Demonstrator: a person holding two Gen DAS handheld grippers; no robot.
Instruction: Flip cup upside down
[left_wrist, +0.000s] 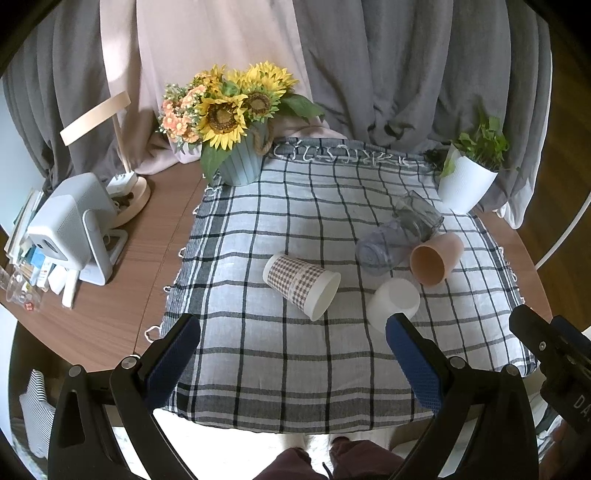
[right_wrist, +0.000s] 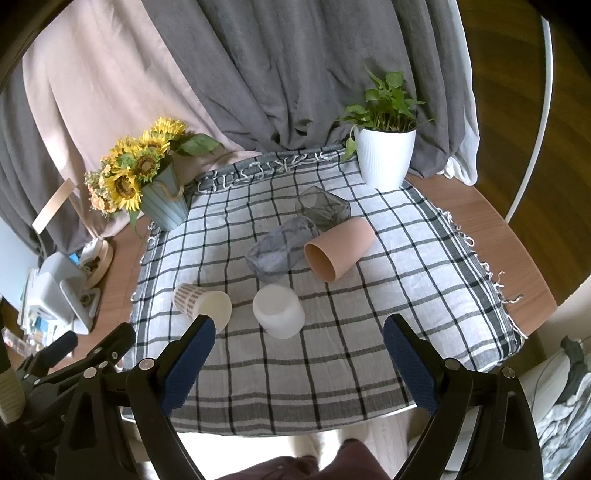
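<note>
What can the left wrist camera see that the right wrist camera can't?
Only the left wrist view shows the whole white speaker box on its stand, with clutter beside it, and the right gripper at its edge.

Only the right wrist view shows the left gripper at its edge.

Both show the checked cloth, sunflowers, white plant pot, and five cups: checked paper cup, white cup, pink cup, and two clear glasses.

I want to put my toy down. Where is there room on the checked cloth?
The near strip of the checked cloth, between the white cup and the table edge, is bare. It is crowded mid-cloth, around the pink cup and clear glasses.
</note>
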